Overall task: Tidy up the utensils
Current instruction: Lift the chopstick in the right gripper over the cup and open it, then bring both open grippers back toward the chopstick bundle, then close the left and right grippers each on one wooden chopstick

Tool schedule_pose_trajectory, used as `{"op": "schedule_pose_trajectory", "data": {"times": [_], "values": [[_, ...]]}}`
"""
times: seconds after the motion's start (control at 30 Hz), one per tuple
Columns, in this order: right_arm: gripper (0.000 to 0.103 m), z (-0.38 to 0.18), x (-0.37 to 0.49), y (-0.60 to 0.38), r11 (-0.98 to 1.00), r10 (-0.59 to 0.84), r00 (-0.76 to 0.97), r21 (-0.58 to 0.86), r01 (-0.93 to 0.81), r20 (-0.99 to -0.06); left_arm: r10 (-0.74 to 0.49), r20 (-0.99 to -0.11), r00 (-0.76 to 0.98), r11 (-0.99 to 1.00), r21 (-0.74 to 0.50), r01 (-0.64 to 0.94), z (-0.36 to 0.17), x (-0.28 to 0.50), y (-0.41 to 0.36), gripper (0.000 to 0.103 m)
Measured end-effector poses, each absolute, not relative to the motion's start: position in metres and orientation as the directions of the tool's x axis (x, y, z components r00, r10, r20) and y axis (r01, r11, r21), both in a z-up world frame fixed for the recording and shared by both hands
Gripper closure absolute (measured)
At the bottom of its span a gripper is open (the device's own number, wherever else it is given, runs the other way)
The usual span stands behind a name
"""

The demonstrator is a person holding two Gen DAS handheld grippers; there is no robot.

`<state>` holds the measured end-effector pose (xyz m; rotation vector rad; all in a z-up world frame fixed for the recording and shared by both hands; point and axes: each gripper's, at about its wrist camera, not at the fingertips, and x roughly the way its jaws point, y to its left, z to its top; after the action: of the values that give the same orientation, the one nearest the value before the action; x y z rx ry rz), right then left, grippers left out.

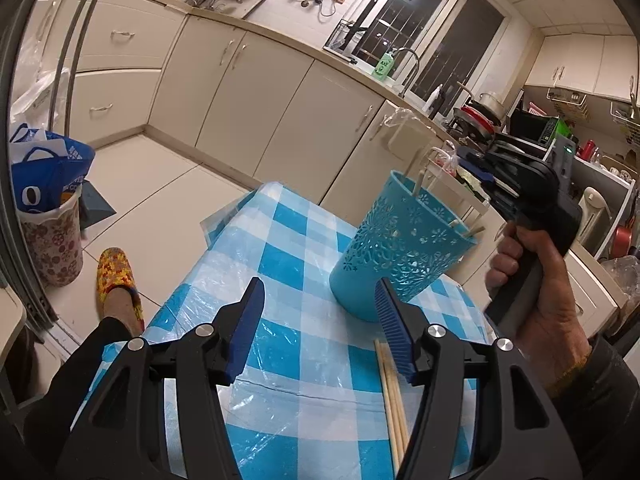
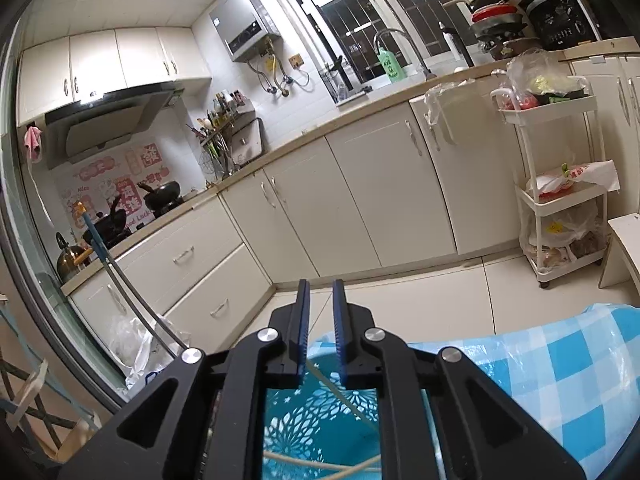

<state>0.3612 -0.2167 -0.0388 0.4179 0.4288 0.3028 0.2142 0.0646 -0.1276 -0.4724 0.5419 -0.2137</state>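
Note:
A blue perforated utensil holder (image 1: 396, 252) stands on the blue-checked tablecloth (image 1: 288, 248), with several wooden chopsticks (image 1: 420, 180) sticking out of it. More chopsticks (image 1: 394, 400) lie on the cloth beside my left gripper's right finger. My left gripper (image 1: 320, 300) is open and empty, just short of the holder. My right gripper (image 2: 320, 300) hovers above the holder (image 2: 320, 432), jaws a narrow gap apart, with nothing between the pads. A thin chopstick (image 2: 340, 394) leans inside the holder below the fingers. The right gripper's body (image 1: 528, 208) shows in the left view, behind the holder.
Cream kitchen cabinets (image 1: 280, 112) and a tiled floor (image 1: 160, 200) lie beyond the table. A blue bag (image 1: 44, 176) and a patterned bin (image 1: 52, 244) stand at left. A white trolley (image 2: 560, 184) stands at right. A slippered foot (image 1: 116, 280) is beside the table.

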Motion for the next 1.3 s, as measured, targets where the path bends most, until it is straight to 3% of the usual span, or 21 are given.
{"op": "schedule_pose_trajectory", "data": {"times": [0.1, 0.17, 0.4, 0.63, 0.87, 0.93, 1.3], "values": [[0.08, -0.033, 0.324, -0.233, 0.871, 0.343, 0.88, 0.461, -0.167, -0.33, -0.31, -0.439, 0.843, 0.878, -0.472, 0.077, -0.12, 0.209, 0.066, 0.045], [0.079, -0.04, 0.294, -0.239, 0.882, 0.323, 0.87, 0.453, -0.134, -0.372, -0.311, -0.448, 0.838, 0.883, -0.463, 0.08, -0.118, 0.207, 0.067, 0.043], [0.086, -0.151, 0.216, -0.215, 0.913, 0.363, 0.623, 0.398, -0.089, -0.693, -0.336, -0.524, 0.783, 0.895, -0.436, 0.092, -0.128, 0.199, 0.053, 0.042], [0.086, -0.184, 0.221, -0.184, 0.951, 0.301, 0.537, 0.29, -0.108, -0.788, -0.351, -0.549, 0.758, 0.911, -0.387, 0.142, -0.123, 0.186, 0.034, 0.04], [0.087, -0.193, 0.214, -0.177, 0.97, 0.244, 0.529, 0.204, -0.134, -0.813, -0.36, -0.601, 0.713, 0.919, -0.359, 0.162, -0.133, 0.189, 0.024, 0.039], [0.093, -0.194, 0.216, -0.178, 0.973, 0.229, 0.527, 0.179, -0.144, -0.818, -0.362, -0.631, 0.686, 0.924, -0.34, 0.176, -0.139, 0.194, 0.015, 0.039], [0.095, -0.194, 0.213, -0.202, 0.962, 0.272, 0.523, 0.238, -0.133, -0.808, -0.304, -0.745, 0.594, 0.951, -0.198, 0.238, -0.168, 0.234, -0.043, 0.039]]}}
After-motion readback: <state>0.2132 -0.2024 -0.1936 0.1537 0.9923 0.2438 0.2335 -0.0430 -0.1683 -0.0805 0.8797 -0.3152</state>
